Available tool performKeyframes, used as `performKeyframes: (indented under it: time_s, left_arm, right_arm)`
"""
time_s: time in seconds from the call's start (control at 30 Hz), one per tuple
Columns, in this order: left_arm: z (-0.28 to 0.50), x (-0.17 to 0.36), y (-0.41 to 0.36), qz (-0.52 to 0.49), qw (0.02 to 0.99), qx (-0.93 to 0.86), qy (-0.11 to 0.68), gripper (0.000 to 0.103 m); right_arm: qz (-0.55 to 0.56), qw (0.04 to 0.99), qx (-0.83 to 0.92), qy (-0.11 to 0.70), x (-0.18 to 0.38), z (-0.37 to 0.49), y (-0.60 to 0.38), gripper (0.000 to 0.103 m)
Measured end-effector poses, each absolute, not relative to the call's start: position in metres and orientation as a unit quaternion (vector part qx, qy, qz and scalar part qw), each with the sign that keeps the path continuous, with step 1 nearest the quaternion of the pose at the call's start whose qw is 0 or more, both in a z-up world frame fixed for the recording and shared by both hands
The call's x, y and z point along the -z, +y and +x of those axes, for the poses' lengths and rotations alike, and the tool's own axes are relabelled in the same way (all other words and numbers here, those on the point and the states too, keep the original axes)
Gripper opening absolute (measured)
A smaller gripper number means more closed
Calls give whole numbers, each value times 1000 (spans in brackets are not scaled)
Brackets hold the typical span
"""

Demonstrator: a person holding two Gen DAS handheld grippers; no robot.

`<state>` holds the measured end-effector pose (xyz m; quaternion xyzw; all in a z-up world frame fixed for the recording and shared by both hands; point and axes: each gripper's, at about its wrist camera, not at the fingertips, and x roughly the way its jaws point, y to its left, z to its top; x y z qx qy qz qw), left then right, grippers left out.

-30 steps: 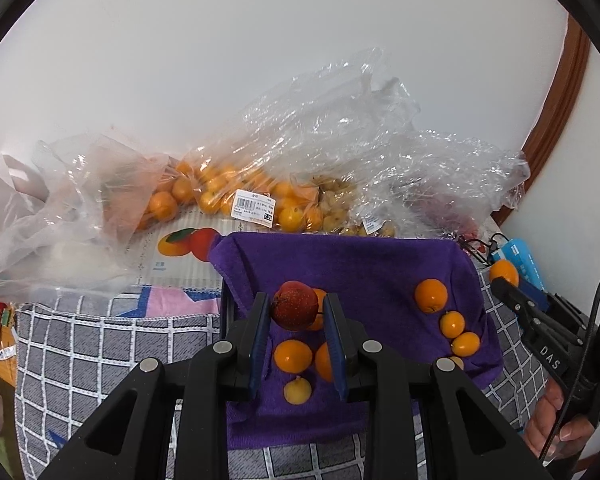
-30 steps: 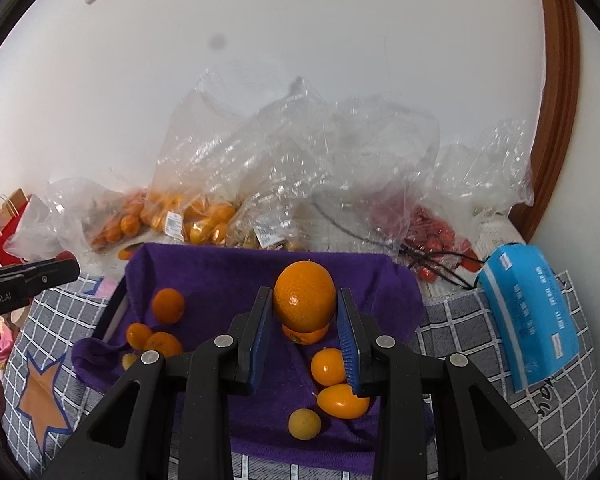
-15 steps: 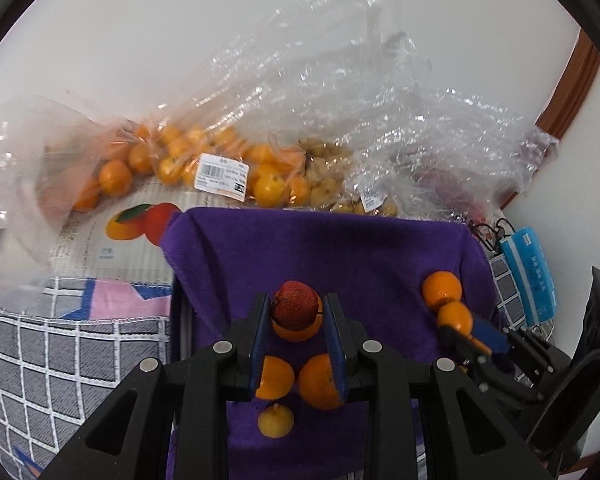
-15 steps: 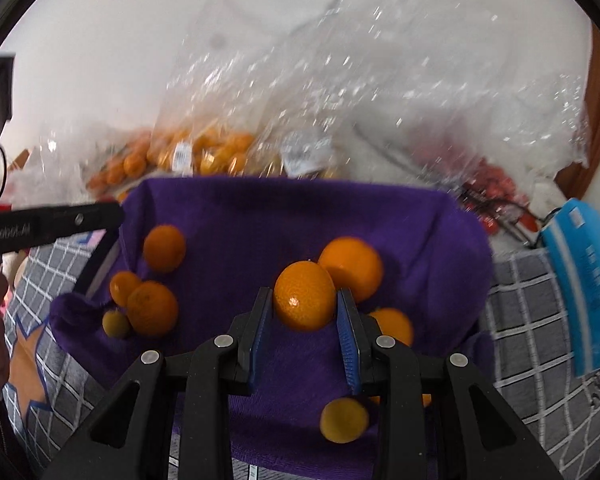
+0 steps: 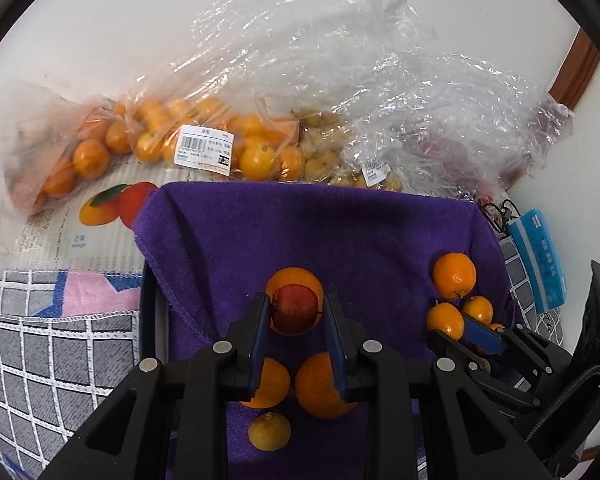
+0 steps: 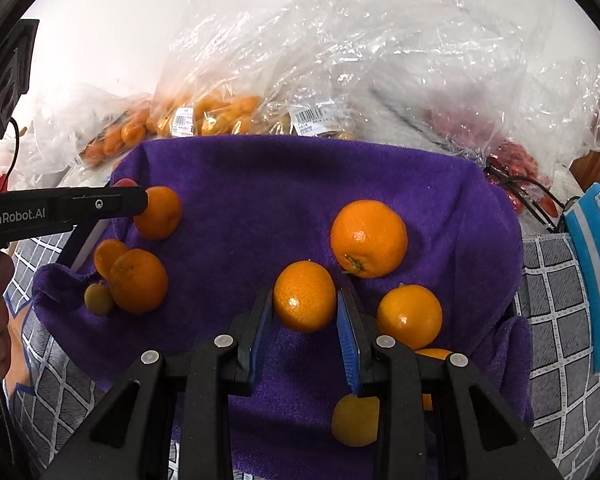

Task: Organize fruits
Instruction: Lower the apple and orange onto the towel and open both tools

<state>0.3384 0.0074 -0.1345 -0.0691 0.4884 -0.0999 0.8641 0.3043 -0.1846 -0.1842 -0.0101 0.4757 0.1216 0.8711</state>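
Note:
A purple towel (image 5: 300, 232) lines a tray and carries loose oranges in two groups. My left gripper (image 5: 296, 312) is shut on a small red fruit (image 5: 295, 309), held low over the towel just in front of an orange (image 5: 296, 278). Two more oranges and a small yellow fruit (image 5: 269, 431) lie under its fingers. My right gripper (image 6: 305, 300) is shut on a small orange (image 6: 304, 297), close above the towel (image 6: 300, 184). A larger orange (image 6: 369, 238) and another orange (image 6: 409, 316) lie to its right. The right gripper (image 5: 466, 330) also shows at the left wrist view's right side.
Clear plastic bags (image 5: 340, 100) of oranges, yellow fruit and red fruit are heaped behind the tray against the white wall. A blue packet (image 6: 598, 272) lies on the checked grey cloth (image 5: 52, 360) to the right. A fruit-printed sheet (image 5: 88, 220) lies at back left.
Both grippers have come down and forward toward the towel, each still holding its fruit. The towel and its oranges now look larger and nearer in both views.

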Motion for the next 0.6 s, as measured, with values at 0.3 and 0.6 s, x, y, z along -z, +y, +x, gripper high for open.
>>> performKeyframes:
  time_s: [0.3, 0.6]
  left_arm:
    - [342, 141, 5, -68, 861, 106, 492, 26]
    - [343, 144, 14, -80, 857, 104, 498, 26]
  right_arm:
    - [-7, 872, -123, 475, 184, 306, -186, 32]
    - [-12, 871, -120, 477, 188, 306, -186, 32]
